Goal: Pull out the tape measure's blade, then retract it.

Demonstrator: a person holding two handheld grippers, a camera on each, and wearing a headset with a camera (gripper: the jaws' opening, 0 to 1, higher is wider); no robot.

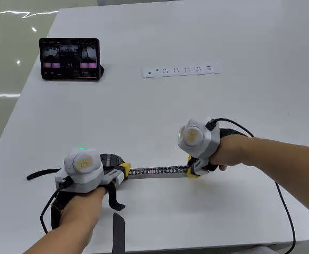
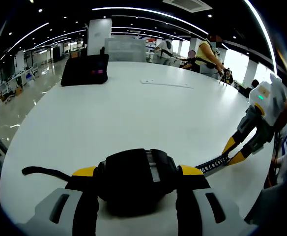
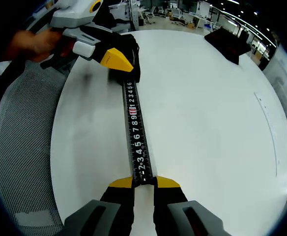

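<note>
A black tape measure case lies on the white table, and my left gripper is shut on it from both sides. In the head view the case sits at the front left under that gripper. Its black blade with white numbers is drawn out flat along the table to the right. My right gripper is shut on the blade's end, its yellow fingertips pinching it. In the head view the blade spans between the two grippers, the right gripper at its far end. A black wrist strap trails left of the case.
A tablet stands at the back left of the table. A white power strip lies at the back centre. A strip of black tape is stuck near the front edge. A grey mesh chair stands beside the table.
</note>
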